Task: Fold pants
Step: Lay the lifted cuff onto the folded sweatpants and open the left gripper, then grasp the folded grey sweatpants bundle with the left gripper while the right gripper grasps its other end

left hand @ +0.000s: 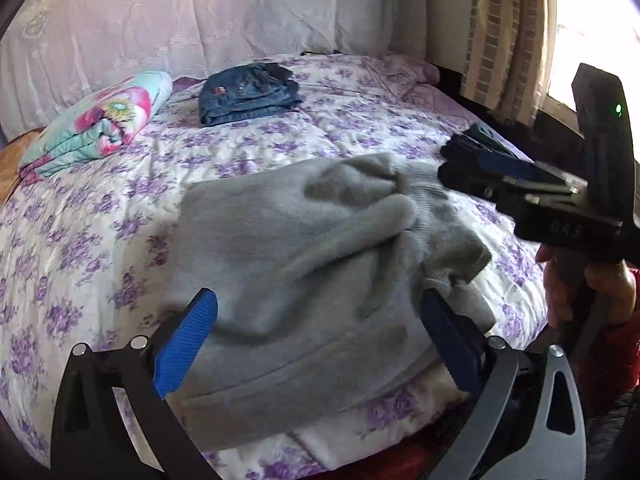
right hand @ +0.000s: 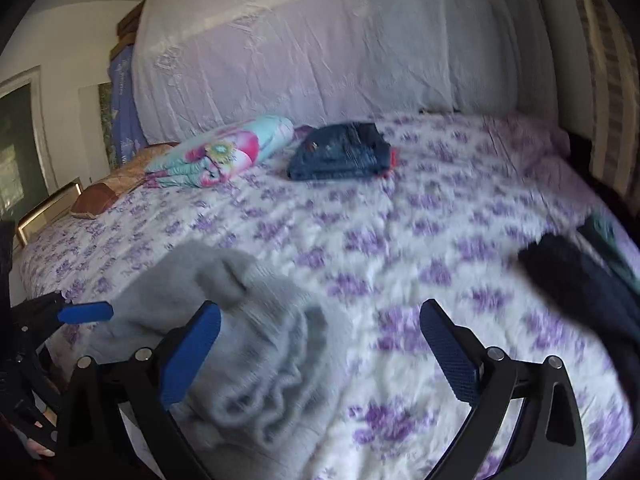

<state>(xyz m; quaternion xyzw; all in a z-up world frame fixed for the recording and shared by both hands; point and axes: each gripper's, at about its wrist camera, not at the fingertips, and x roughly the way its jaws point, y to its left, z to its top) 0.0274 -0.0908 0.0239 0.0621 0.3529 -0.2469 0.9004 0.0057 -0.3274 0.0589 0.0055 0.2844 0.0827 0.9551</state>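
Grey pants (left hand: 304,240) lie rumpled on the bed (left hand: 100,208) near its front edge. Left tongs (left hand: 318,336) spread wide apart, empty, hovering over the near part of the pants, fabric showing between the blue pads (left hand: 188,344). Right tongs (right hand: 320,350) also spread wide, empty, over bare floral sheet; pants sit to their left, behind the left pad. Folded jeans (left hand: 248,94) and a floral blanket (left hand: 100,124) lie far back by the headboard. Dark garment (right hand: 580,276) at right edge.
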